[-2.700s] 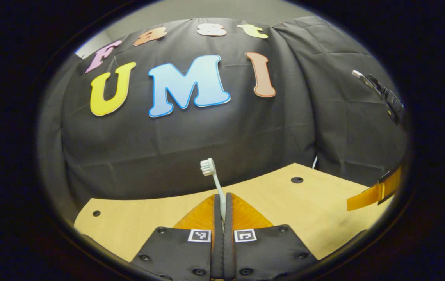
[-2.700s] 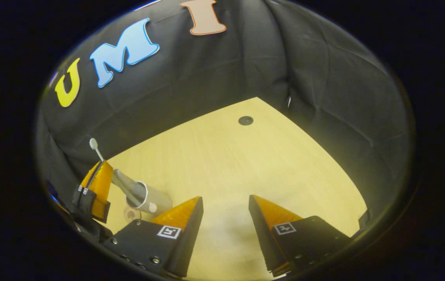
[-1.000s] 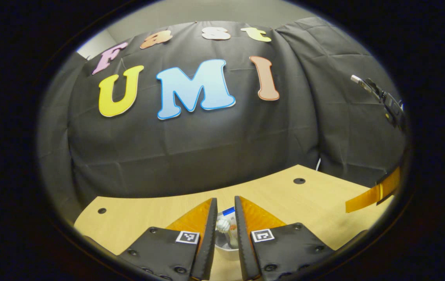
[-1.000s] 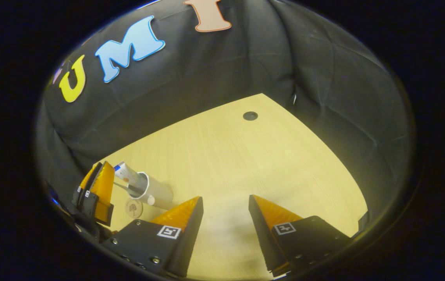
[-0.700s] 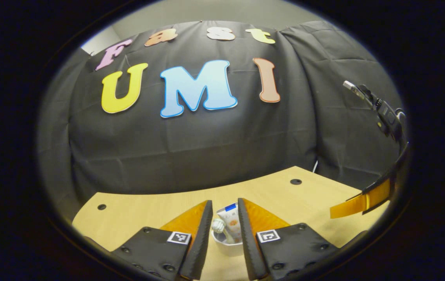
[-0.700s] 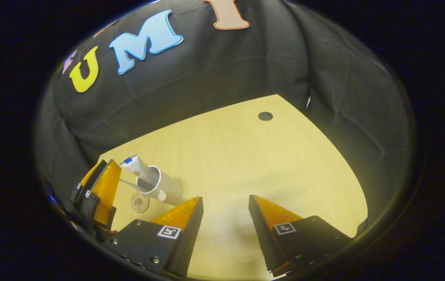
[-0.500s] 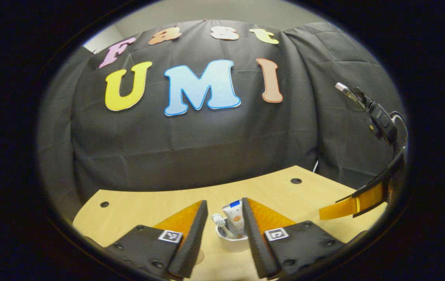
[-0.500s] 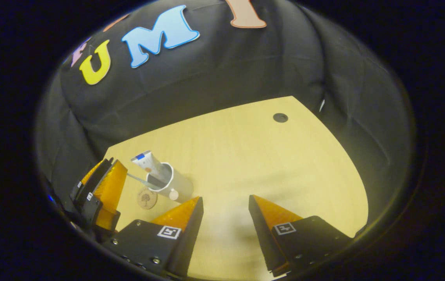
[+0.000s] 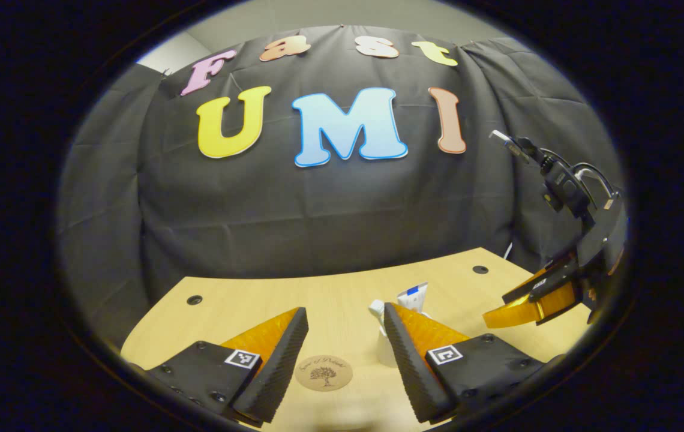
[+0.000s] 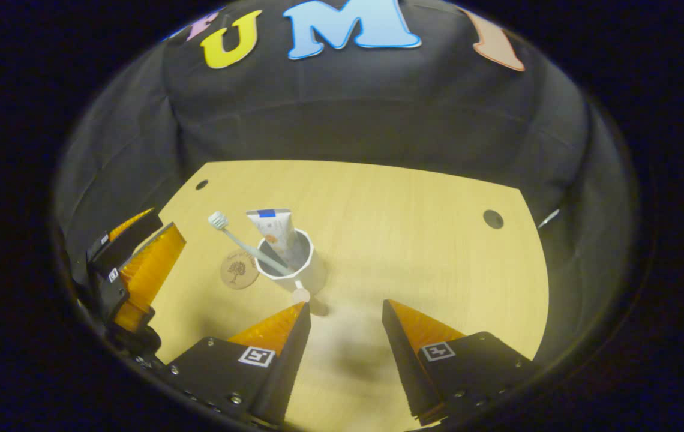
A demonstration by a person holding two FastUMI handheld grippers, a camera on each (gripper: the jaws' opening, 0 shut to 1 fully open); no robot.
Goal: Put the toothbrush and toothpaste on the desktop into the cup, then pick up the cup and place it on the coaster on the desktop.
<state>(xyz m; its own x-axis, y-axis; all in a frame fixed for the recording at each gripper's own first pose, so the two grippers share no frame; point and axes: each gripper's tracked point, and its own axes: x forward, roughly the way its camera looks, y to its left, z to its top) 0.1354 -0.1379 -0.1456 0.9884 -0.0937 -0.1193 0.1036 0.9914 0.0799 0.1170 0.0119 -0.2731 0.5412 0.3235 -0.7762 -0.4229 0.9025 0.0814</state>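
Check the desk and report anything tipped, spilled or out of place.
Nothing stands out. The cup stands upright on the desk beside the coaster, with the toothbrush and toothpaste leaning inside it.

A light wooden desktop [image 10: 414, 240] with small dark round holes [image 10: 492, 218] near its corners stands against creased black cloth walls [image 9: 330, 204]. Above the cloth runs a strip of pale grey wall [image 9: 318, 15]. Light is dim.
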